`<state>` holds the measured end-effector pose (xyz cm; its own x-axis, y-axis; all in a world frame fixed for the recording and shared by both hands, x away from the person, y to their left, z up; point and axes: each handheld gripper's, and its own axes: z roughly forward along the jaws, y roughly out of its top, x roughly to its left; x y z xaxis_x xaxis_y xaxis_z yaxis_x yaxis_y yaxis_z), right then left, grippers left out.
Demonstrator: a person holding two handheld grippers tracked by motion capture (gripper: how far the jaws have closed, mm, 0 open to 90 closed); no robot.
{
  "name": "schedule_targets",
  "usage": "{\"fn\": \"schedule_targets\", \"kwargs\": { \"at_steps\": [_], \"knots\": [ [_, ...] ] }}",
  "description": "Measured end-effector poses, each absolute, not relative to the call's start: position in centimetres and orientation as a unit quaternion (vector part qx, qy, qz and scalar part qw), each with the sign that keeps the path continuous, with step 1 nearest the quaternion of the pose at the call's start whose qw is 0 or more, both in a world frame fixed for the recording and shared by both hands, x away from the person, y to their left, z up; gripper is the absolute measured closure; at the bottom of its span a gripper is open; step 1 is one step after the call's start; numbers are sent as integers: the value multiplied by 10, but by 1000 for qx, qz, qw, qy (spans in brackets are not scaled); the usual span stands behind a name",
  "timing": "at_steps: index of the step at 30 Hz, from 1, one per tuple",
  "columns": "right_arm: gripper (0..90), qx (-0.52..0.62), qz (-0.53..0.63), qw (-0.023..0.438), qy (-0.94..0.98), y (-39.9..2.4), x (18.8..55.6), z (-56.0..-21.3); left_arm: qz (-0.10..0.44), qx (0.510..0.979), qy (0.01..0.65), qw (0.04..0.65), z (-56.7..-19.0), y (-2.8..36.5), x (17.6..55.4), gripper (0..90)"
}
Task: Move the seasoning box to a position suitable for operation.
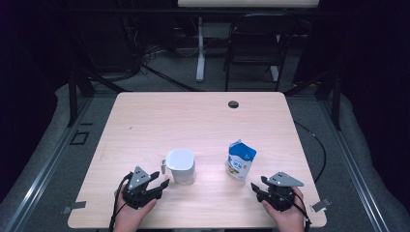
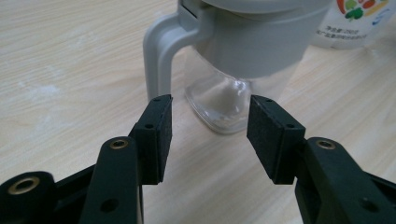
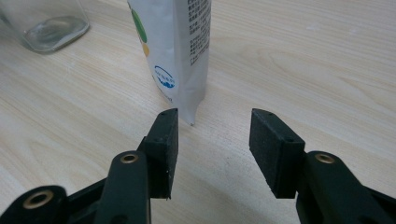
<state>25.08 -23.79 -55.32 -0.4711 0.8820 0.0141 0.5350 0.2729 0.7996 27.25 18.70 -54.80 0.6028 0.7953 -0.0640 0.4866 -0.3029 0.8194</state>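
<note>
Both tongs gape apart, left tongs [image 2: 209, 135] facing a clear glass jug [image 2: 243, 60], right tongs [image 3: 212, 149] near a glossy carton [image 3: 175, 51] on the woodgrain desk [image 1: 193, 116].

My matt black pads [image 2: 268, 140] look finely rough; the jug [image 2: 233, 70] shows clear glass under grey plastic, the carton [image 3: 175, 51] glossy, the table [image 1: 193, 121] smooth pale wood.

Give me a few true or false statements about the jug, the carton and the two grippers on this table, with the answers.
1. The left gripper is clamped on the jug's handle. False: its jaws are open and empty, just short of the jug.
2. The milk carton stands upright. True.
3. The carton stands at the jug's left in the high view. False: it stands at its right.
4. The right gripper is open with nothing between its jaws. True.
5. The jug's handle is grey. True.
</note>
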Motion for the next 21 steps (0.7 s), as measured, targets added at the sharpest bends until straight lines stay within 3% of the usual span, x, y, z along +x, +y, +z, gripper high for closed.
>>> {"fn": "schedule_targets", "kwargs": {
  "at_steps": [21],
  "knots": [
    [520,464,392,215,765,-243,251,-554,187,791,407,418,-551,182,315,611]
  ]
}}
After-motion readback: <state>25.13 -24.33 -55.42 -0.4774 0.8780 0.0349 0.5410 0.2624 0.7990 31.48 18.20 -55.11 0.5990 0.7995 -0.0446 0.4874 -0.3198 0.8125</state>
